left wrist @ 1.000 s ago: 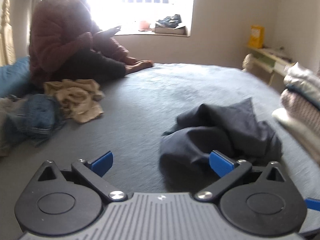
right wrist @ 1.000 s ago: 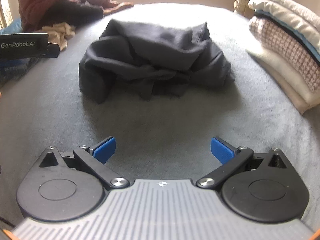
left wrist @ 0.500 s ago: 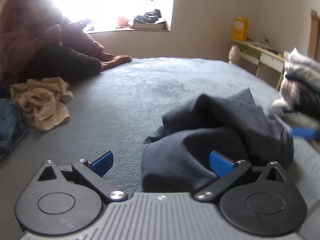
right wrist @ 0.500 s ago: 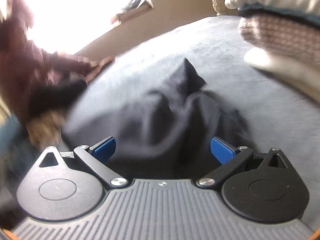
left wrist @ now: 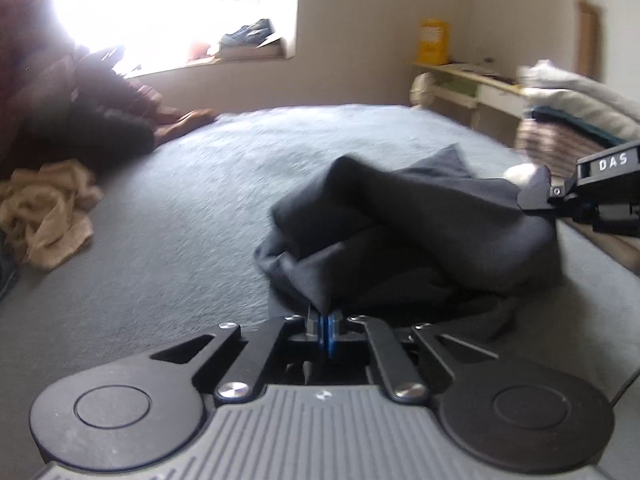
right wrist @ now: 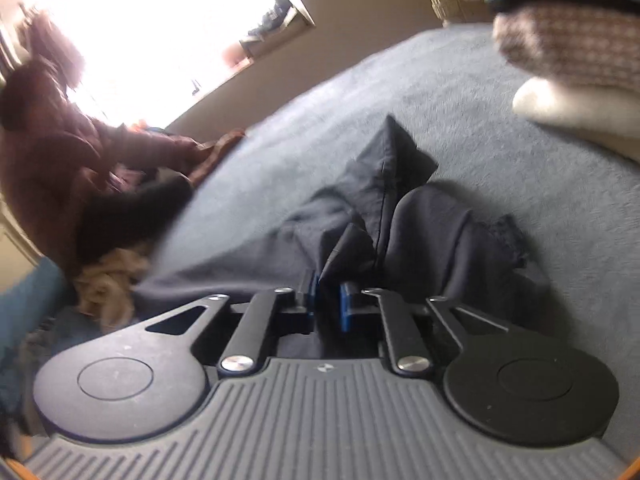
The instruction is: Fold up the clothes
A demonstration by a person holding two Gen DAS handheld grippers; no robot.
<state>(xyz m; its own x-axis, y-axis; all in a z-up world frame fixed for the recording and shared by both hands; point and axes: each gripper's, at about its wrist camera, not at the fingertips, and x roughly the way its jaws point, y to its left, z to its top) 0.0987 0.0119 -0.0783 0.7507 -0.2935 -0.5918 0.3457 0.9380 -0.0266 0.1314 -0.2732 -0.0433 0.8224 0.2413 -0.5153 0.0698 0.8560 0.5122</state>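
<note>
**Both tongs clamped on dark garment**

Dark navy garment [left wrist: 420, 232] sits crumpled mid-frame on grey bed [left wrist: 180, 208], bunched in thick folds, seam visible. Left tongs [left wrist: 325, 326] pinch its near edge; right tongs [right wrist: 328, 304] grip a fold. Folded stack [right wrist: 576, 52] upper right.

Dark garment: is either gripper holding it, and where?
Both. The left gripper pinches the dark garment at its near edge; the right gripper clamps a bunched fold.
</note>
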